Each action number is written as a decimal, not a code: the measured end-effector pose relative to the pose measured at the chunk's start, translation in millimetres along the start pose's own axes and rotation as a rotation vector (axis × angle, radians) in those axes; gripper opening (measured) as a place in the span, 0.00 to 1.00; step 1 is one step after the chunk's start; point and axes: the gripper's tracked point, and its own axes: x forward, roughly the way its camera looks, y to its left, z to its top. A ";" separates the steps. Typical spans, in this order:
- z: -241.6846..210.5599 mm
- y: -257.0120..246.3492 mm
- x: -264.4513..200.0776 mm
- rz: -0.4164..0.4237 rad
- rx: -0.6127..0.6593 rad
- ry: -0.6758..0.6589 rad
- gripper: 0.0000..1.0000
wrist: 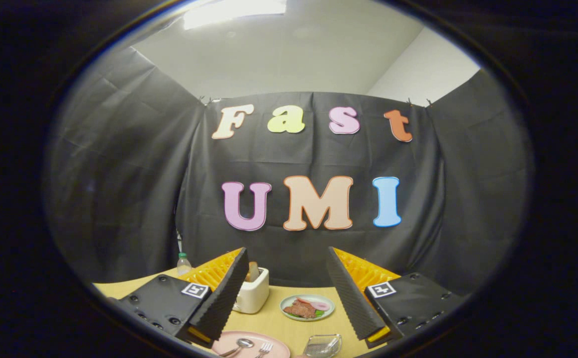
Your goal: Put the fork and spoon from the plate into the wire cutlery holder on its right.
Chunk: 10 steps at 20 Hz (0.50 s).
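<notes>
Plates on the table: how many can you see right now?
2. A pink plate lies below the open claw, holding the spoon and fork. A pale green plate of food sits beyond it, between the fingers. Others may be hidden behind the fingers.

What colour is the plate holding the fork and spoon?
Pink plate, seen in the gripper view, between the open gripper fingers.
</notes>
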 end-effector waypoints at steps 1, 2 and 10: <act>-6.3 3.1 1.4 0.008 -0.011 0.012 0.99; -14.8 7.0 2.1 0.017 -0.015 0.026 0.99; -107.3 35.1 -3.5 0.097 -0.086 0.250 0.99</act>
